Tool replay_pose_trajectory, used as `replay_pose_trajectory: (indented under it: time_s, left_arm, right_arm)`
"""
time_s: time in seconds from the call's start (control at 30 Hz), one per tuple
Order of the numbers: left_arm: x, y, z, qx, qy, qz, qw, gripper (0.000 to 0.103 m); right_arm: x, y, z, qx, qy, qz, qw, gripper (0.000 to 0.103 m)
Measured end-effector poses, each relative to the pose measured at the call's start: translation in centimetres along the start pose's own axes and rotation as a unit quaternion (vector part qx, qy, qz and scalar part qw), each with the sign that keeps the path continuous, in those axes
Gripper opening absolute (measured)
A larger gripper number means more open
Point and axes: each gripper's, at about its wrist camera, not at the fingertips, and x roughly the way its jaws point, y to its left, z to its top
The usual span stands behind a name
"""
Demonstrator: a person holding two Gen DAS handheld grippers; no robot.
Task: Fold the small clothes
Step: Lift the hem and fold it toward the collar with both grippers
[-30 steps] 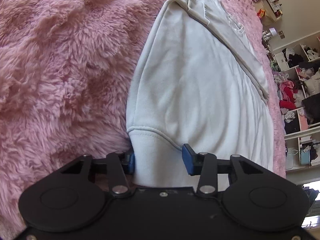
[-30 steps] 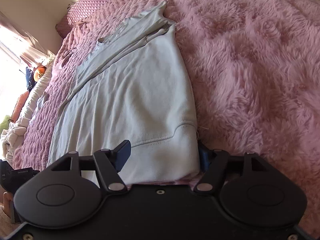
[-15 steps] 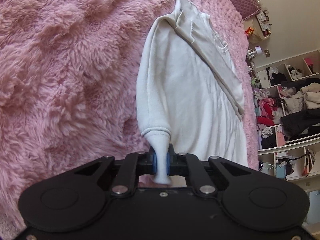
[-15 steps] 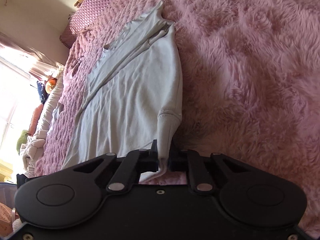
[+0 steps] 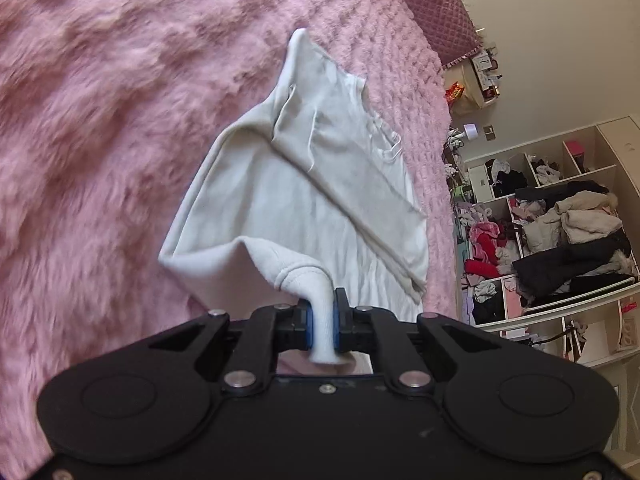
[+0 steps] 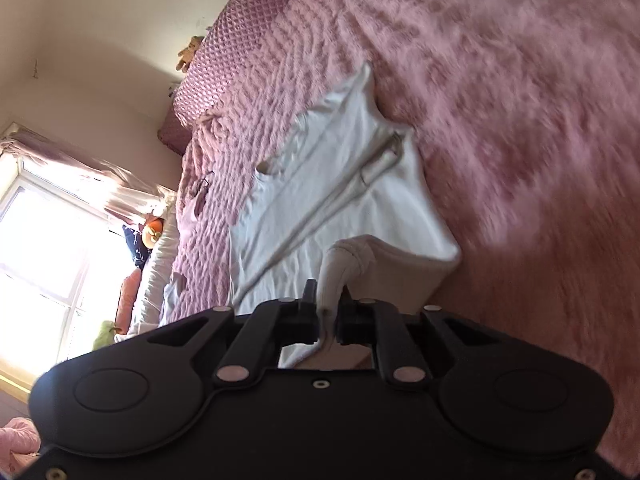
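Observation:
A small white garment (image 5: 320, 184) lies on a fluffy pink blanket (image 5: 100, 120), its sleeves folded across the body. My left gripper (image 5: 323, 320) is shut on the hem at one bottom corner, and the cloth rises from the bed into its blue pads. In the right wrist view the same white garment (image 6: 340, 200) stretches away over the pink blanket (image 6: 520, 120). My right gripper (image 6: 328, 316) is shut on the other bottom corner of the hem. Both corners are lifted and the bottom edge curls over the body.
Open white shelves (image 5: 560, 220) crammed with clothes stand past the bed on the right of the left wrist view. A quilted pink headboard (image 6: 236, 40) and a bright window (image 6: 44, 248) show on the left of the right wrist view, with bedding and soft toys below it.
Both grippers closed on the hem corners, then rose and moved forward over the garment. The bottom edge has come off the blanket and bends toward the neck end.

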Motion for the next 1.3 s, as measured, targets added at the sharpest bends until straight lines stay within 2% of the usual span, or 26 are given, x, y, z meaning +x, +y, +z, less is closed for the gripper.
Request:
replay_pose_trajectory:
  time_s: [0.17,0.27,0.3,0.33,0.37,0.4,0.43,0.47,0.5,0.6,0.77,0.83,0.93,1.03,1.13,1.23,1.3]
  left_arm:
    - [4.6,-5.3,10.4,0.055,-0.032,0.013,0.9979,0.006]
    - [8.2,-8.8,15.8,0.112,-0.069,0.028,0.9910,0.009]
    - [10.0,-9.6,17.6,0.128,-0.073,0.041,0.9882,0.014]
    - [11.5,-9.8,18.9,0.132,-0.076,0.057,0.9867,0.036]
    - [13.1,-9.7,20.3,0.125,-0.076,0.084,0.9856,0.063]
    - [14.3,-9.3,20.9,0.116,-0.081,0.114,0.9834,0.067]
    - [15.1,-8.9,21.3,0.107,-0.089,0.134,0.9812,0.066]
    - [15.2,-8.3,21.2,0.101,-0.093,0.135,0.9813,0.065]
    - [15.0,-7.5,20.8,0.095,-0.093,0.129,0.9828,0.066]
    - [13.2,-4.9,17.7,0.071,-0.065,0.103,0.9900,0.066]
    - [10.4,-0.8,10.9,0.023,-0.027,0.069,0.9970,0.066]
    - [10.9,0.8,9.1,0.002,-0.012,0.071,0.9974,0.066]
    - [11.8,2.6,8.6,-0.035,-0.017,0.084,0.9957,0.066]
    - [12.6,3.8,8.7,-0.055,-0.039,0.075,0.9949,0.066]
    - [12.4,4.9,9.1,-0.071,-0.086,0.060,0.9919,0.063]
    - [12.7,6.4,9.6,-0.125,-0.097,0.036,0.9868,0.061]
    - [13.0,6.5,9.8,-0.129,-0.098,0.040,0.9860,0.058]
  right_arm:
    - [6.1,3.3,9.3,-0.034,-0.034,0.004,0.999,0.008]
    - [11.3,5.1,14.7,-0.057,-0.068,-0.019,0.996,0.008]
    - [13.1,5.2,16.1,-0.053,-0.084,-0.030,0.995,0.008]
    - [14.7,5.0,17.4,-0.044,-0.098,-0.040,0.993,0.010]
    - [16.4,4.8,18.4,-0.037,-0.100,-0.056,0.993,0.028]
    - [17.8,4.6,19.1,-0.028,-0.098,-0.079,0.992,0.039]
    - [18.5,4.2,19.4,-0.015,-0.104,-0.106,0.989,0.049]
    - [18.6,3.9,19.2,-0.009,-0.112,-0.114,0.987,0.049]
    - [18.2,3.3,18.8,-0.004,-0.110,-0.103,0.989,0.049]
    - [16.4,1.4,16.2,0.007,-0.066,-0.054,0.996,0.049]
    - [11.2,-2.5,9.0,0.070,-0.029,-0.005,0.997,0.049]
    - [10.2,-4.0,7.0,0.095,-0.024,-0.010,0.995,0.050]
    - [10.4,-5.2,5.5,0.101,-0.022,-0.040,0.994,0.050]
    - [11.4,-5.8,5.6,0.115,-0.033,-0.044,0.992,0.050]
    - [12.3,-6.1,6.2,0.132,-0.055,-0.039,0.989,0.050]
    - [13.0,-6.5,6.6,0.154,-0.073,-0.045,0.984,0.050]
    - [13.5,-6.8,6.7,0.166,-0.078,-0.044,0.982,0.050]
